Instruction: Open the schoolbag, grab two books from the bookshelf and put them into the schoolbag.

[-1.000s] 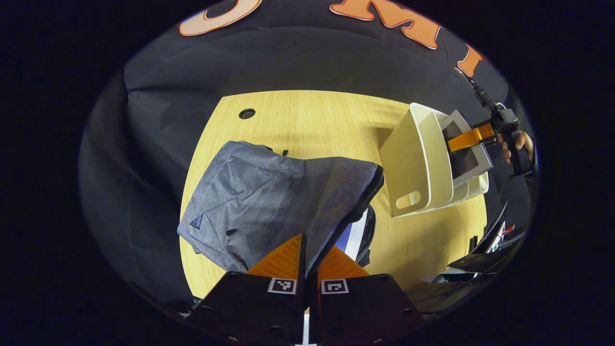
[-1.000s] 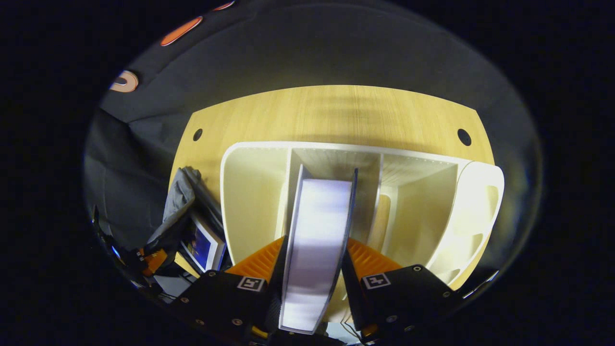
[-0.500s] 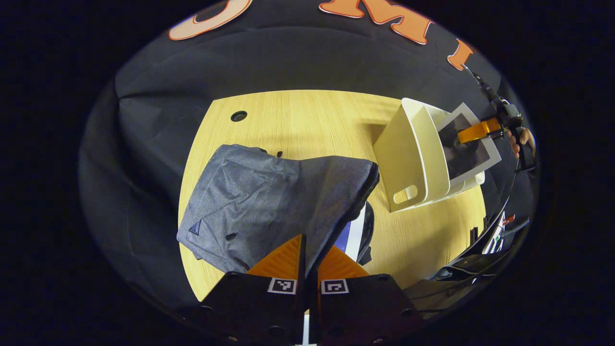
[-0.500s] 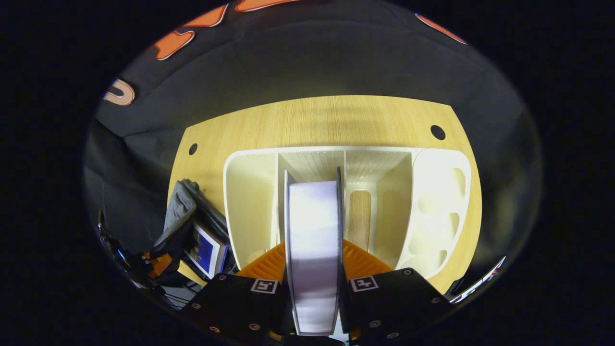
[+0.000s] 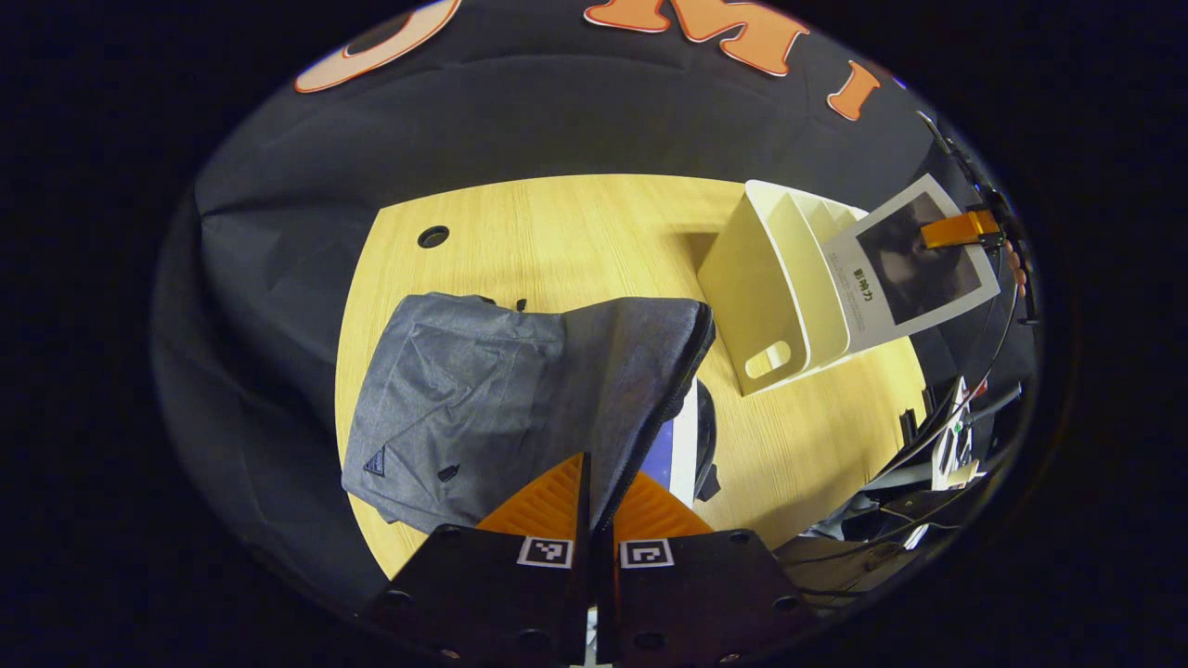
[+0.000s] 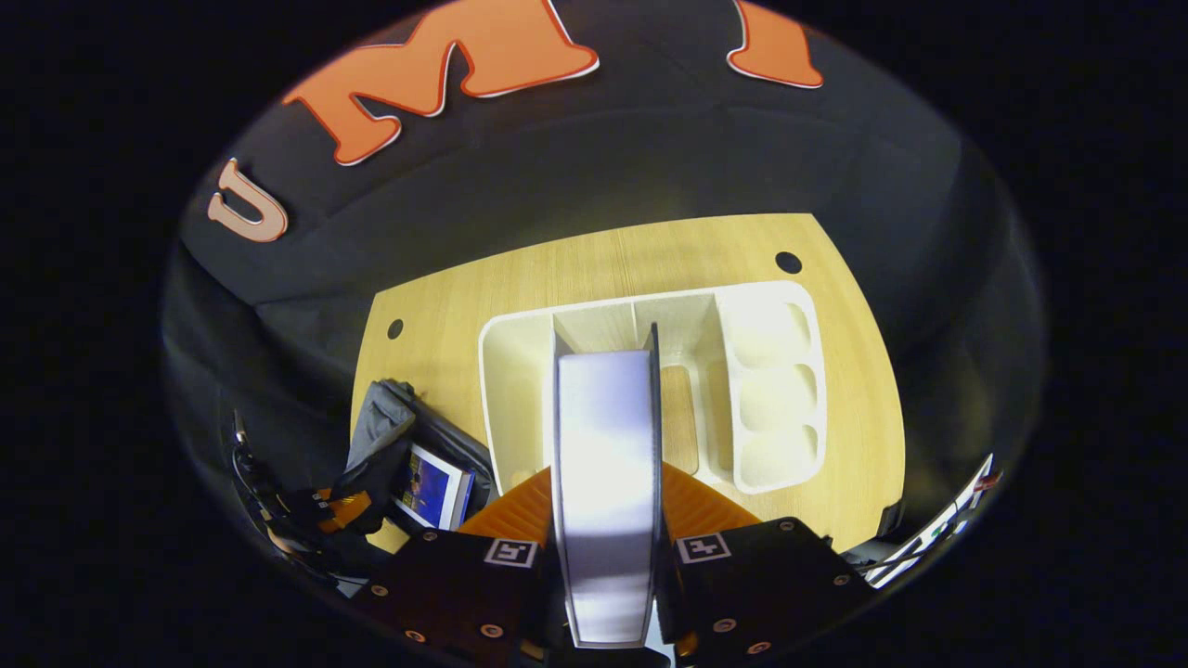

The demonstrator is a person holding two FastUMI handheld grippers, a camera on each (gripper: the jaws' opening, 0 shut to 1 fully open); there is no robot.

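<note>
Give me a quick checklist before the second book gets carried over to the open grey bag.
1. Right gripper clamped on the white-edged book: ok.
2. Book lifted out of the cream plastic bookshelf: ok.
3. Left gripper pinching the grey fabric schoolbag flap: ok.
4. Bag mouth held open: ok.
5. First blue-covered book already inside: ok.
6. Room left beside it: cannot tell.

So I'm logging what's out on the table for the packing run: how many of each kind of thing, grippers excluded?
Books: 2, grey book held above the bookshelf, blue book in the schoolbag
Schoolbag: 1
Bookshelf: 1
Total: 4
</note>
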